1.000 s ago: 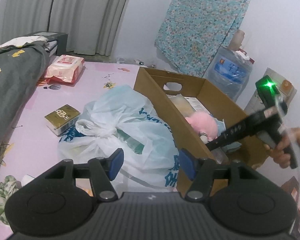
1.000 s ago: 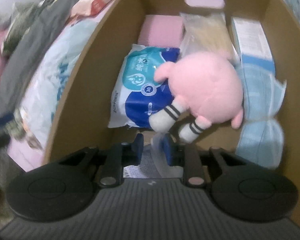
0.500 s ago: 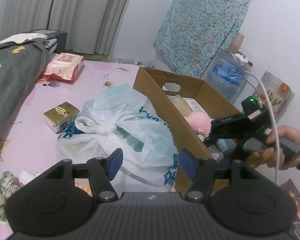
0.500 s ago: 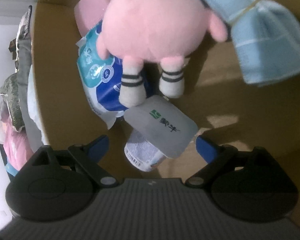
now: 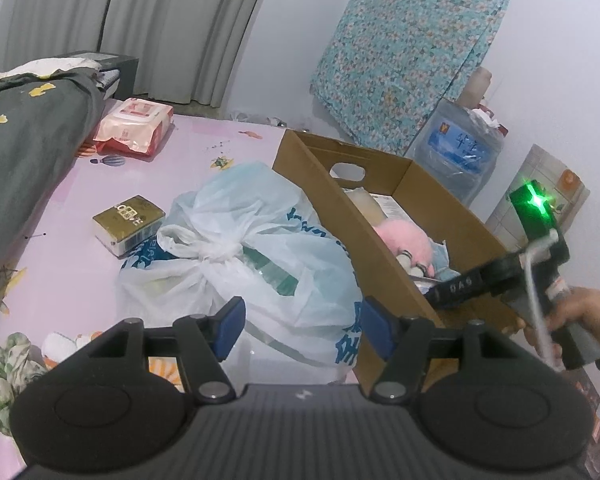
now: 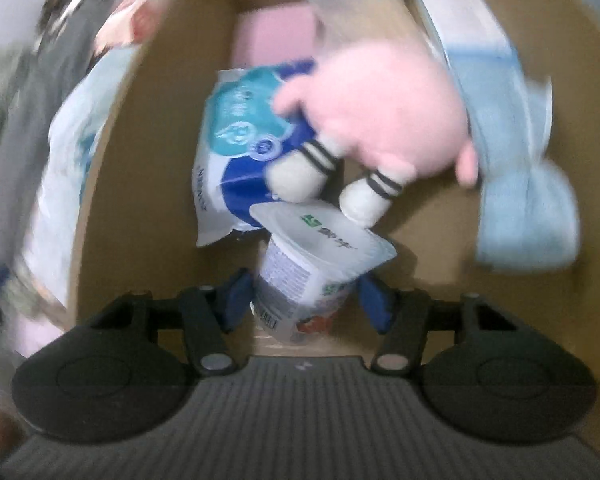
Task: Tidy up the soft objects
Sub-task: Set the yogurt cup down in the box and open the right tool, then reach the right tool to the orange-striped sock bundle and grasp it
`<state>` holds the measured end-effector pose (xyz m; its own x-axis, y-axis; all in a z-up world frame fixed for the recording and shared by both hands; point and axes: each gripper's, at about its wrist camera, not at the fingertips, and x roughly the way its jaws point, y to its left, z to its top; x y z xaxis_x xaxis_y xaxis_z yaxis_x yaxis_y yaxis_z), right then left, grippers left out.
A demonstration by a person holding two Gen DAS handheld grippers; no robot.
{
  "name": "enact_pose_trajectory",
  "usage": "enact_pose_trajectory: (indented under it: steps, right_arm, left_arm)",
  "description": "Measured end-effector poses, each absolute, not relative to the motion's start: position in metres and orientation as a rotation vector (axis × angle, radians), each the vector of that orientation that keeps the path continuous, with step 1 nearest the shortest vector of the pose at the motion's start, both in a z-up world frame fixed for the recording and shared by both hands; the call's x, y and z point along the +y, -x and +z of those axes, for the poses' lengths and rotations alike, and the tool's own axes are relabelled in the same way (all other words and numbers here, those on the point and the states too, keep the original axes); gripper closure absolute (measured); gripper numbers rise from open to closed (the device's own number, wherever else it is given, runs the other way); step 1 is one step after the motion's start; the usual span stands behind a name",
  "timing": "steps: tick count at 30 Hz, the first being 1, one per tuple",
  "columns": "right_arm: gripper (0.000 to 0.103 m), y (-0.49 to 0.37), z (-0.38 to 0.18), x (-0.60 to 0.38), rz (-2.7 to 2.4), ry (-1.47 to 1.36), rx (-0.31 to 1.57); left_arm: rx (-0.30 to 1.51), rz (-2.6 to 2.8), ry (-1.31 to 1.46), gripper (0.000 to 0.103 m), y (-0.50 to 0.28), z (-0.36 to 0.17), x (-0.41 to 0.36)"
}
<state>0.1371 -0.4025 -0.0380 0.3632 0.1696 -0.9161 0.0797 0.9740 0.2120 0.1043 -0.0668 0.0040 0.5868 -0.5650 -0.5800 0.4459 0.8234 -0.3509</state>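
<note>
Right gripper (image 6: 306, 304) jaws spread, flanking tissue pack (image 6: 312, 268) lying inside cardboard box (image 6: 112, 184), contact unclear; left gripper (image 5: 300, 326) wide, empty. Risk: pack tips against pink plush (image 6: 384, 116) and rolls

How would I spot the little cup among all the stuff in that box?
Look inside the cardboard box, at the near end. Just below the pink plush toy's striped feet lies a white plastic cup, tipped on its side. It is the only hard container there, sealed with a foil lid bearing a green logo.
</note>
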Motion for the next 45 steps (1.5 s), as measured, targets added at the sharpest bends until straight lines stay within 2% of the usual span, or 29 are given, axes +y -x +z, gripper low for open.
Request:
enact_pose_trajectory:
  steps: [6, 14, 22, 27, 35, 38, 45]
  right_arm:
    - [0.047, -0.124, -0.03, -0.376, 0.115, -0.02, 1.159]
    - [0.041, -0.103, -0.02, -0.384, 0.177, -0.107, 1.183]
    - [0.018, -0.094, 0.002, -0.423, 0.185, -0.431, 1.099]
    - [0.016, -0.104, 0.013, -0.427, 0.273, -0.606, 1.05]
    - [0.012, -0.157, 0.06, -0.391, 0.473, -0.658, 0.943]
    - [0.012, -0.18, 0.064, -0.362, 0.567, -0.698, 0.957]
    - [0.014, -0.237, 0.045, -0.284, 0.687, -0.694, 1.084]
  left_arm:
    - [0.741, -0.595, 0.167, 0.038, -0.101, 0.003, -0.07]
    - [0.746, -0.595, 0.155, 0.038, -0.097, 0.001, -0.073]
    - [0.732, -0.566, 0.144, 0.028, -0.094, 0.005, -0.062]
    - [0.712, -0.52, 0.11, 0.024, -0.092, 0.012, -0.051]
    - [0.632, -0.349, 0.094, 0.024, -0.088, 0.023, -0.013]
    - [0.629, -0.287, 0.082, 0.024, -0.088, 0.019, 0.0]
    - [0.588, -0.16, -0.002, 0.033, -0.094, 0.014, 0.025]
